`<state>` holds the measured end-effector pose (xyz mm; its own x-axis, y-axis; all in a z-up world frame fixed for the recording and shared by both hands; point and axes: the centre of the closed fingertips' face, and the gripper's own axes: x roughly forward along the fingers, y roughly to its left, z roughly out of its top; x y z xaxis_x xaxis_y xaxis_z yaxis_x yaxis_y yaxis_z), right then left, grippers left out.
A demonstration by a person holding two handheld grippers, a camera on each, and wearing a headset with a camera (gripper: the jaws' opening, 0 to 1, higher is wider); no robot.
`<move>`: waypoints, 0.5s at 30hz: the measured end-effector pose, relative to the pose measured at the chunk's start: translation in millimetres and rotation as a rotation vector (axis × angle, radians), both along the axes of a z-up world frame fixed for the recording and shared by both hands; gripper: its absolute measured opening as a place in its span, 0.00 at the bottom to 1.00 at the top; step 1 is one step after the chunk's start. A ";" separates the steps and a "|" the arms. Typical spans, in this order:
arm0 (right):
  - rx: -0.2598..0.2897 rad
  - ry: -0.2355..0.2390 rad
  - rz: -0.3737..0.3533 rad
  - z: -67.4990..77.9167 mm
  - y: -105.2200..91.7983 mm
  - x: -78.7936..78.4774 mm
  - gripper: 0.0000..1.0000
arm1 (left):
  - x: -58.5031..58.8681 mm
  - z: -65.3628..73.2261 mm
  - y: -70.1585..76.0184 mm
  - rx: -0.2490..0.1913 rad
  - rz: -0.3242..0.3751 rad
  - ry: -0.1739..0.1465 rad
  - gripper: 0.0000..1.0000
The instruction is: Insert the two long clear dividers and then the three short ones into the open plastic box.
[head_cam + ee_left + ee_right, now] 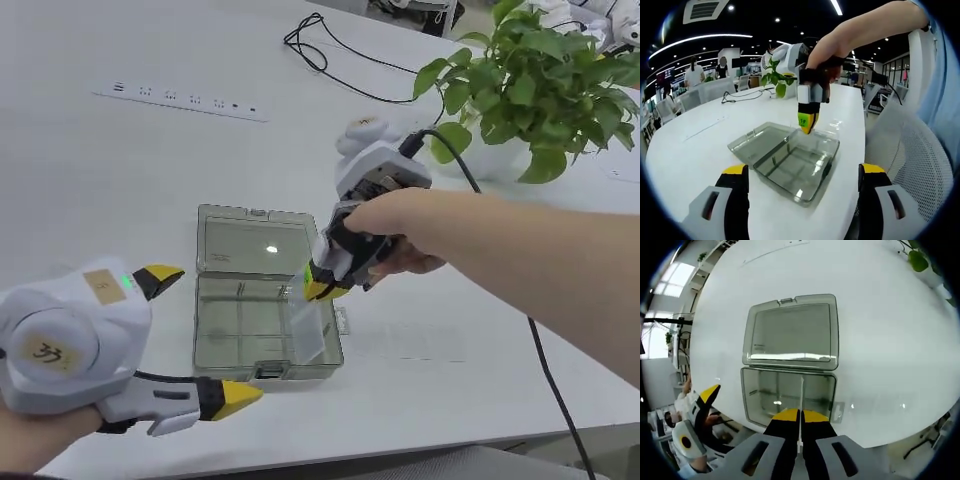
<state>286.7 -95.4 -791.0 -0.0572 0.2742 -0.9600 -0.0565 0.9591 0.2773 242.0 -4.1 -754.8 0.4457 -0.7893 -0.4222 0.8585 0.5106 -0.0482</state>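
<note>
**Fingers: right pair clamped on divider, left pair wide**

Right gripper (320,288) pinches a clear divider (312,328) by its top edge. The divider's lower end sits inside the open plastic box (198,325), toward the right side. Left gripper (200,337) hovers at the box's near-left corner, spread and holding nothing. Lid (250,245) lies flat behind.

This is an open-plan office. A large white table (120,190) has a power strip (185,101) at its far left, a black cable (330,55) looped along the far edge and a potted plant (530,80) at the far right. In the left gripper view, the dark ceiling carries strip lights (700,39) and an air vent (705,9). A white mesh chair (910,145) stands near on the right, and people (693,75) stand among more chairs far off on the left.
</note>
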 end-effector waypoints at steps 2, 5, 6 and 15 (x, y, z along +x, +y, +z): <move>-0.001 0.002 0.003 -0.8 0.1 0.4 0.02 | 0.0 -0.8 0.4 0.001 0.000 0.001 0.92; 0.000 0.001 0.006 -1.3 1.3 -1.2 0.02 | -0.1 -2.6 0.7 0.003 -0.001 0.007 0.92; -0.001 0.003 0.006 -1.0 2.4 -3.5 0.02 | 0.4 -3.1 1.1 0.003 0.002 0.008 0.92; -0.011 0.014 0.020 1.0 7.0 -10.6 0.02 | 1.4 -5.9 1.2 0.003 0.004 0.017 0.90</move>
